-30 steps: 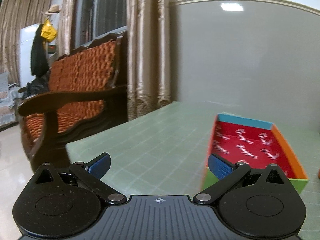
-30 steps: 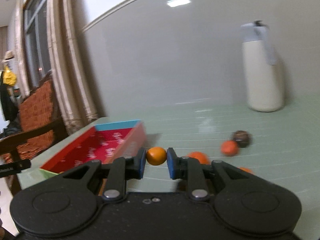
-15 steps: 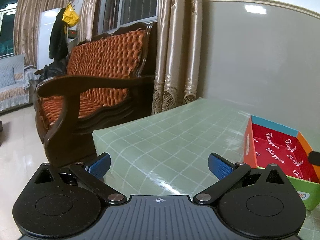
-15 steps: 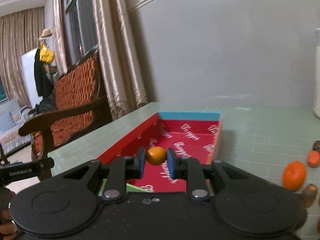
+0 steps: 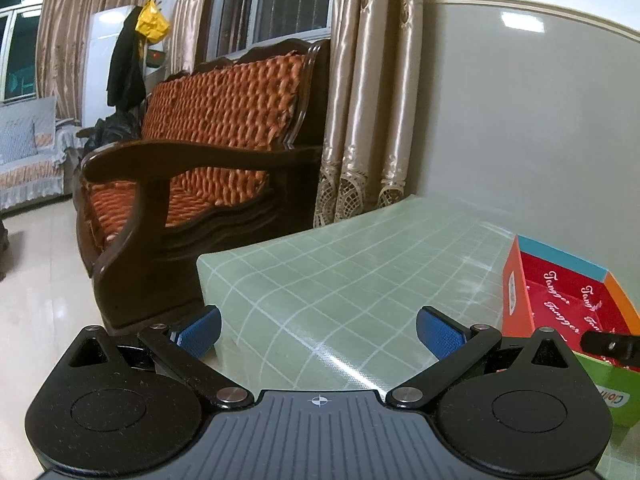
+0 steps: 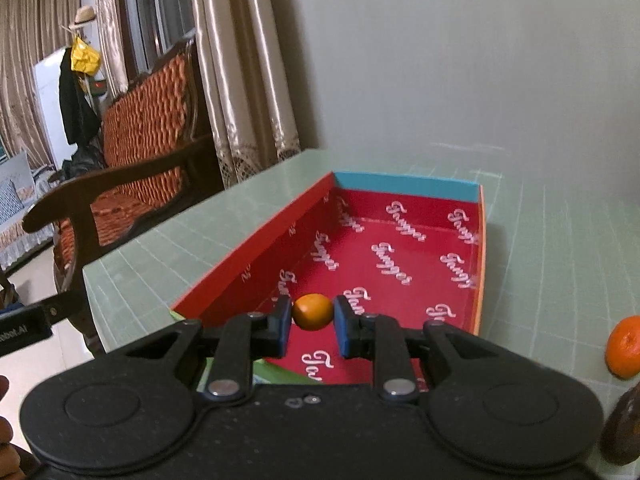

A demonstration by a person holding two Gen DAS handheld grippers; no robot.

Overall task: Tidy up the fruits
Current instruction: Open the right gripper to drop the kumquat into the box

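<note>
The right tongs (image 6: 313, 326) are clamped on a small orange fruit (image 6: 312, 311), held over the near end of the red box (image 6: 248, 264) at the centre of the right wrist frame. The box floor shows no fruit, so I judge the sorting barely begun. A tangerine (image 6: 624, 346) and a dark fruit (image 6: 622, 428) wait on the table (image 6: 560, 240) at the right edge. The left tongs (image 5: 318, 330) stand wide apart, empty, over the table's bare corner
</note>
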